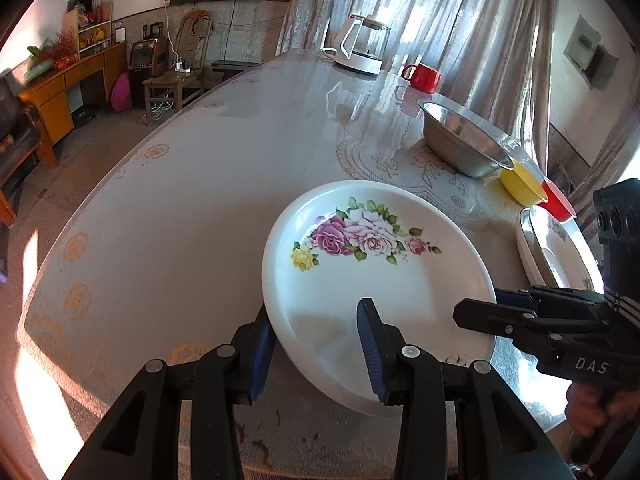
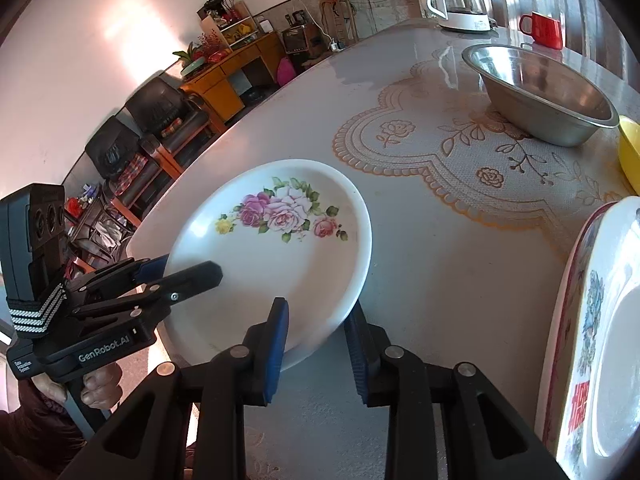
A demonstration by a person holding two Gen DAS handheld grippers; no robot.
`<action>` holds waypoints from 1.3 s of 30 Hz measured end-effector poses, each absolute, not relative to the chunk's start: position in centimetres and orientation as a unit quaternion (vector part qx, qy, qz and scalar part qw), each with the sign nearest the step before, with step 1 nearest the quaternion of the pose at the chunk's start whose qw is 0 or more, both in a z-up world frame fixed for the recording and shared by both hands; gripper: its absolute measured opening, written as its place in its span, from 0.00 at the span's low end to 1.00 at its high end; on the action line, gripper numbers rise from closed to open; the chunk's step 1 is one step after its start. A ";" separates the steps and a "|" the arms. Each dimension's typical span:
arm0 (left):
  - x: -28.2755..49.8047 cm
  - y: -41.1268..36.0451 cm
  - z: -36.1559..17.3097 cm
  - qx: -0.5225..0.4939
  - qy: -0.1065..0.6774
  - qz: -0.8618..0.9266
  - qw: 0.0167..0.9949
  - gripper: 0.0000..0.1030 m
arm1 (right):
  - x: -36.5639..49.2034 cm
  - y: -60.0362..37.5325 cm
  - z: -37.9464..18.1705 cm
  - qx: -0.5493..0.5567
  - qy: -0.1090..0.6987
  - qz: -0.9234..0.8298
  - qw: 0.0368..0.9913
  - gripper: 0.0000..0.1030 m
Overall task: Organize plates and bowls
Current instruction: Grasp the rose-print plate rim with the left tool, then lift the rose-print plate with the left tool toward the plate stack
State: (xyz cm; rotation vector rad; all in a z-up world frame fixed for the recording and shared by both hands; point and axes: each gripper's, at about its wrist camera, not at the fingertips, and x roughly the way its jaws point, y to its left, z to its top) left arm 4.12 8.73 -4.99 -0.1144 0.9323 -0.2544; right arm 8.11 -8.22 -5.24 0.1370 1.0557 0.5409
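Lace-patterned table fills a sunlit living room. Near its front edge, the flowered plate is held by 2 grippers: left gripper and right gripper both straddle its rim. Beyond the plate sits a steel bowl.

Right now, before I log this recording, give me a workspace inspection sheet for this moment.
Surface: table under a glossy patterned cover.
Job's things: flowered plate, its rim between both claws' fingers; steel bowl, yellow bowl, red bowl, stacked plates to the right.
Clutter: kettle, red mug at the far edge.
Grippers: left claw and right claw straddle opposite rims; closure unclear.
Cables: cord by the far wall.
Surroundings: curtains, cabinet, chairs.
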 end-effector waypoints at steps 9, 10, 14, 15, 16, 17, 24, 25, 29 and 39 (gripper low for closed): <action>4.6 8.0 -5.1 -0.021 0.438 -0.110 0.892 0.38 | 8.1 -8.4 -5.2 0.067 0.497 0.255 0.827 0.29; 4.6 8.0 -5.1 -0.018 0.437 -0.108 0.893 0.39 | 8.1 -8.3 -5.2 0.067 0.496 0.256 0.827 0.29; 4.6 8.0 -5.2 -0.019 0.435 -0.104 0.894 0.39 | 7.8 -8.3 -5.3 0.068 0.494 0.255 0.828 0.29; 4.6 8.0 -5.2 -0.020 0.434 -0.104 0.895 0.39 | 7.7 -8.3 -5.3 0.068 0.493 0.255 0.829 0.29; 4.6 8.1 -5.2 -0.020 0.434 -0.103 0.895 0.39 | 7.7 -8.3 -5.2 0.068 0.493 0.254 0.829 0.29; 4.6 8.0 -5.2 -0.020 0.434 -0.102 0.895 0.39 | 7.7 -8.2 -5.2 0.068 0.492 0.254 0.830 0.29; 4.5 7.2 -5.3 -0.011 0.427 -0.097 0.899 0.47 | 7.8 -8.3 -5.2 0.067 0.491 0.260 0.828 0.33; 4.5 7.2 -5.3 -0.012 0.428 -0.097 0.899 0.47 | 7.8 -8.4 -5.2 0.073 0.492 0.260 0.828 0.33; 4.5 7.2 -5.3 -0.012 0.428 -0.088 0.899 0.47 | 7.7 -8.5 -5.2 0.074 0.490 0.260 0.829 0.33; 3.7 7.0 -5.2 -0.012 0.424 -0.081 0.902 0.41 | 7.5 -8.7 -5.2 0.077 0.478 0.247 0.840 0.27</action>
